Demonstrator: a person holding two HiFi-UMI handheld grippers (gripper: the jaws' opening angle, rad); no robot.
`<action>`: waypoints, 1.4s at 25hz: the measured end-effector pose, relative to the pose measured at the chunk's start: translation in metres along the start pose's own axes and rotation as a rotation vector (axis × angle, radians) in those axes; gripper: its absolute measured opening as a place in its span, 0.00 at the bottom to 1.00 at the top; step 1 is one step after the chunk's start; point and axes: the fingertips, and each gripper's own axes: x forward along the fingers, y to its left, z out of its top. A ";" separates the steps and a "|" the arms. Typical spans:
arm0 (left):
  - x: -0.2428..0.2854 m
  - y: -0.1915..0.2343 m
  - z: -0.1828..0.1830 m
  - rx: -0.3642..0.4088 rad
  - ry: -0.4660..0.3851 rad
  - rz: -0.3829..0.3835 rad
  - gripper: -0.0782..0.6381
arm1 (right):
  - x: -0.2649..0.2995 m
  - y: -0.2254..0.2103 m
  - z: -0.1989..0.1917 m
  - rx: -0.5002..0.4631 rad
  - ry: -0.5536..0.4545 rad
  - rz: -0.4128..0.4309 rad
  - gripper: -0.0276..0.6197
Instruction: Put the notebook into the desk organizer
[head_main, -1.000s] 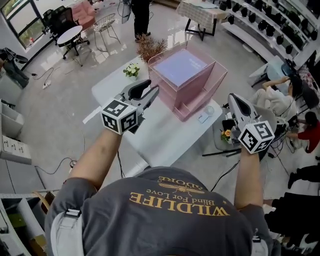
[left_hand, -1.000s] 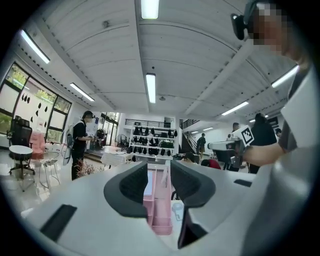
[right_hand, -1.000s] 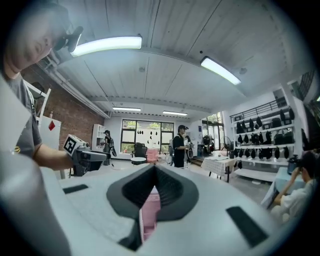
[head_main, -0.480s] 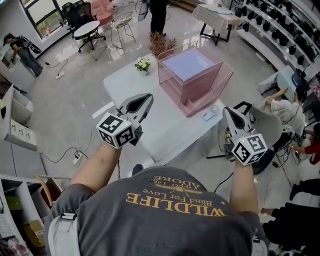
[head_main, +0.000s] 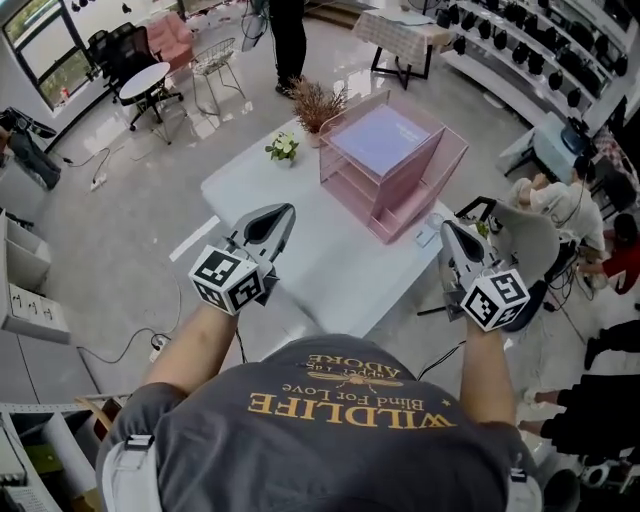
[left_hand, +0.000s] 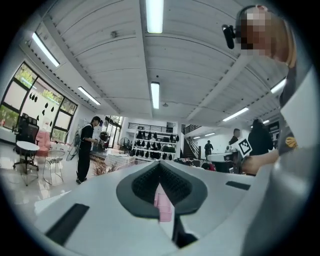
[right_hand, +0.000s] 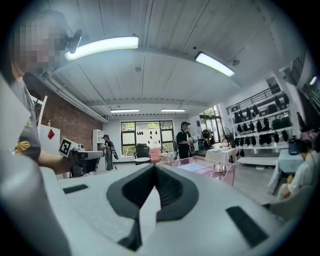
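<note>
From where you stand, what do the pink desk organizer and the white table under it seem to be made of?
The desk organizer is pink with see-through walls, so it is either fine metal mesh or tinted plastic; the pictures leave that open. The table has a smooth, plain white top with no grain, probably laminate or painted board.

Notebook (head_main: 383, 138) in desk organizer (head_main: 405, 195), desk organizer on table (head_main: 310, 250), flowers (head_main: 284, 147) left of it

place: showroom-like hall | cues: wall shelves (head_main: 545, 45) of dark goods, round table (head_main: 140, 78), glossy floor (head_main: 110, 210)
</note>
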 end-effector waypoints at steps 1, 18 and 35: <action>-0.001 0.002 0.001 -0.012 -0.003 -0.001 0.11 | -0.001 0.001 0.001 0.004 -0.002 -0.006 0.04; 0.008 -0.011 0.002 0.012 0.001 -0.017 0.11 | 0.002 -0.008 0.001 -0.004 0.023 0.015 0.04; 0.013 -0.017 0.002 0.047 -0.001 -0.044 0.11 | 0.003 -0.012 -0.002 -0.024 0.037 0.010 0.04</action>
